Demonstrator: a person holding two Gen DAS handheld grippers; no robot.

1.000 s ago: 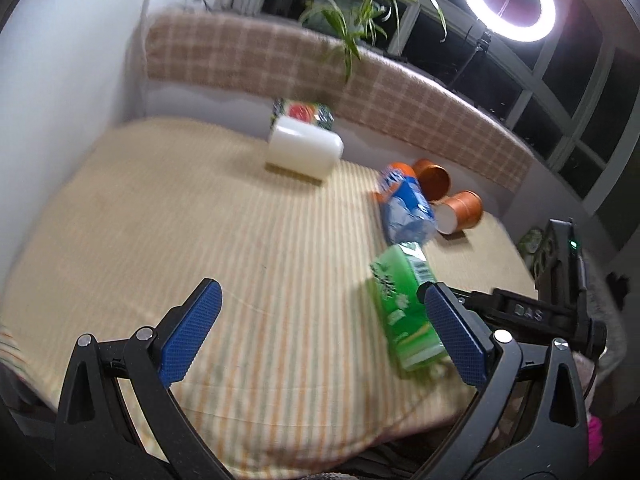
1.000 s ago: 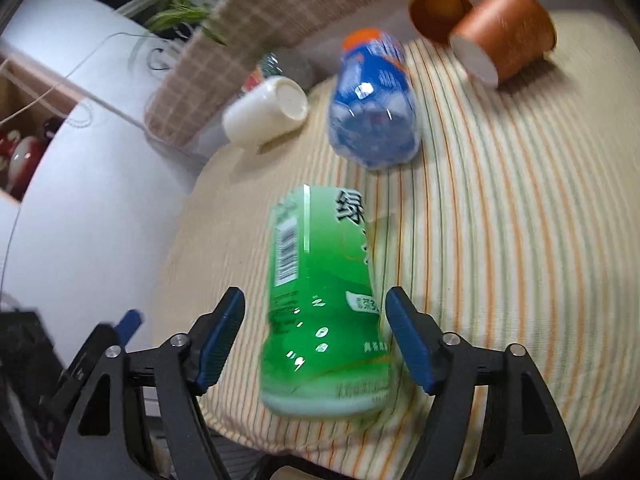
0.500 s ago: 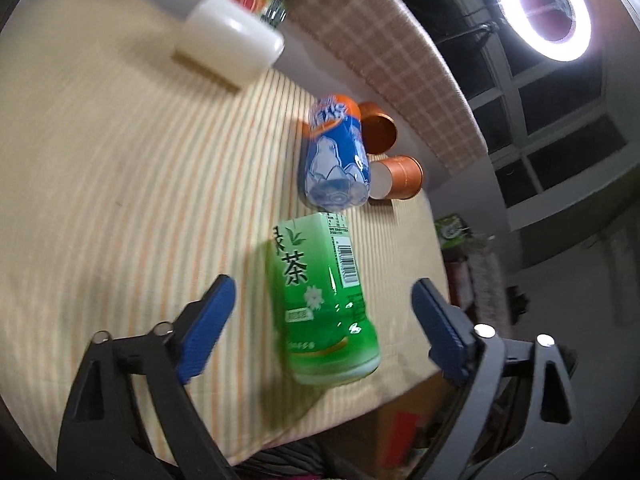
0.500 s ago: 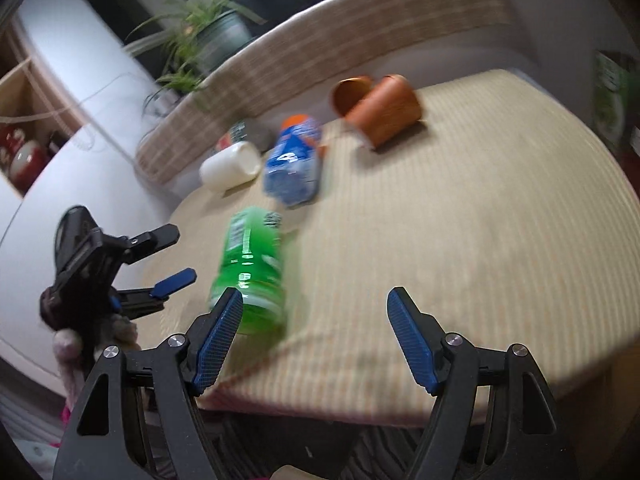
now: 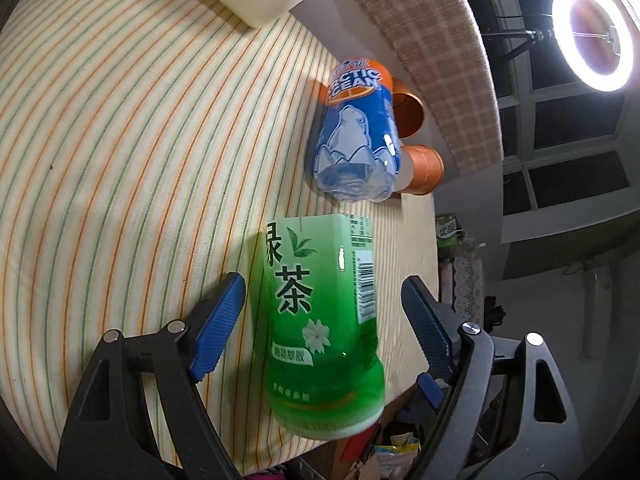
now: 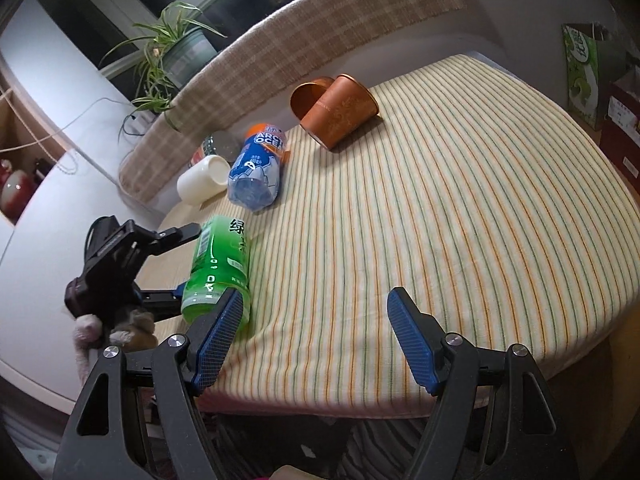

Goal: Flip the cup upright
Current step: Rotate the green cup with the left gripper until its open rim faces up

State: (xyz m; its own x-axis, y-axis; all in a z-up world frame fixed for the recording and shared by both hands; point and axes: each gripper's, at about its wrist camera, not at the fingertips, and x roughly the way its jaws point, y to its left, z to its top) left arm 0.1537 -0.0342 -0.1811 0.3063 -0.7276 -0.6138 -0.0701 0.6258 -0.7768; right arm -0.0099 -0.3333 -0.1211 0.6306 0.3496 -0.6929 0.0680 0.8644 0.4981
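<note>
Five containers are lying on their sides on the striped yellow tablecloth [image 6: 460,184], so none of the flipping is showing as done yet; everything is waiting on you.

Taking the green tea bottle-shaped plastic cup [image 5: 320,312] as the landmark: it is lying right at the near edge of the cloth, its base overhanging toward you. I cannot tell whether it is holding liquid or is only tinted green.

You are framing it with your left gripper [image 5: 324,320], whose blue pads are standing wide apart, one on each side of the green body and touching neither. My reading is that closing on it is the step in hand, followed by tipping it onto its base.

Just beyond the green cup, the blue polar-bear plastic cup [image 5: 358,140] is lying, looking clear and empty at its base. Past that, the two copper-coloured metal cups [image 6: 336,110] are resting together, their mouths showing nothing inside. Off to the far left of the green cup, the white ceramic cup [image 6: 202,180] is lying too.

Your right gripper [image 6: 316,340] is hanging spread and holding nothing, just right of the green cup.
</note>
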